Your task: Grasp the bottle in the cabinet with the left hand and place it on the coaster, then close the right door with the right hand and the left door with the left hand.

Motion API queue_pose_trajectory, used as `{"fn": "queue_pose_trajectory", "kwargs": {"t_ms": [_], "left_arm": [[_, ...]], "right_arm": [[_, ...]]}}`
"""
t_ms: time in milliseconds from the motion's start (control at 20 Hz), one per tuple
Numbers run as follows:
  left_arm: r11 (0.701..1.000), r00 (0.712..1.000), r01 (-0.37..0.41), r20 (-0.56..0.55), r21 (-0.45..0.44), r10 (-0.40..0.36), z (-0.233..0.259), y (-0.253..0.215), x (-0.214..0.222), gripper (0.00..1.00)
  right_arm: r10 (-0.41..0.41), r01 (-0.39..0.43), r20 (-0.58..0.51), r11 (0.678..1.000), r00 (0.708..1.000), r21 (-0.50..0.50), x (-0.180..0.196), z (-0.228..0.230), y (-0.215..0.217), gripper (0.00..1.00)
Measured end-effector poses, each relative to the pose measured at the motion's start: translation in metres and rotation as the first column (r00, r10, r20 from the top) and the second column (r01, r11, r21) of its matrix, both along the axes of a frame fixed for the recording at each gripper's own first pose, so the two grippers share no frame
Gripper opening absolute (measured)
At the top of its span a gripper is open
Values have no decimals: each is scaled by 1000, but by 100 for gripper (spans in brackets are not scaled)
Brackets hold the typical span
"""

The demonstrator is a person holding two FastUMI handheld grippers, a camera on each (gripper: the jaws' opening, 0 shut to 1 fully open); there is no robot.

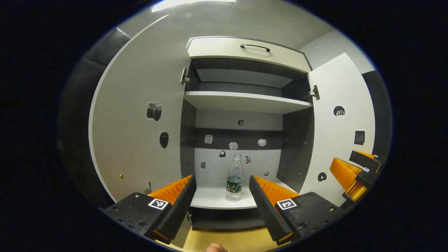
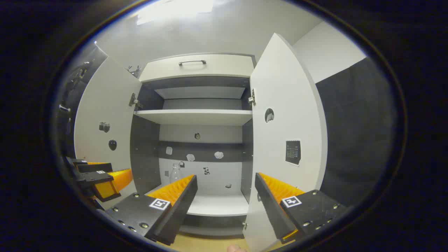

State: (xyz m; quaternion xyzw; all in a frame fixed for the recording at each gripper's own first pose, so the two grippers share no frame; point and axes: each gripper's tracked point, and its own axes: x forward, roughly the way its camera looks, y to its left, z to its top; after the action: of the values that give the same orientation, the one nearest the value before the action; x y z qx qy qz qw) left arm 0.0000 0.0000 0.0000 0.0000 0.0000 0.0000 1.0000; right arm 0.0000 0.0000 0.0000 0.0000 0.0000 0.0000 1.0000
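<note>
Left gripper view: left hand-held gripper [image 1: 221, 191] fingers spread wide apart, empty, in front of the open cabinet [image 1: 245, 101]. Bottle [image 1: 235, 182] stands upright on the lower shelf [image 1: 213, 200], seen between the fingers, not touched. Both doors swung out. Right hand-held gripper [image 1: 344, 173] at far right.

Right gripper view: right hand-held gripper [image 2: 225, 194] fingers apart, empty, near the right door [image 2: 290, 119]. Bottle [image 2: 174, 173] partly hidden behind its left finger. Left door [image 2: 105, 115] open.

White ceiling with a bright light panel [image 1: 192, 4] at the top of the frame. Pale wall [image 2: 329, 56] at upper right, black cloth wall [image 2: 357, 133] below it on the right. A strip of yellowish wooden floor [image 1: 238, 239] runs along the bottom centre.
</note>
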Motion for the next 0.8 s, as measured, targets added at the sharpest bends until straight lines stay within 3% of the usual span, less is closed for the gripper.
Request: {"fn": "queue_pose_trajectory", "kwargs": {"t_ms": [800], "left_arm": [[997, 996, 74, -46, -17, -75, -16, -20, 48, 96]], "right_arm": [[-9, 9, -20, 1000, 1000, -14, 6, -12, -4, 100]]}}
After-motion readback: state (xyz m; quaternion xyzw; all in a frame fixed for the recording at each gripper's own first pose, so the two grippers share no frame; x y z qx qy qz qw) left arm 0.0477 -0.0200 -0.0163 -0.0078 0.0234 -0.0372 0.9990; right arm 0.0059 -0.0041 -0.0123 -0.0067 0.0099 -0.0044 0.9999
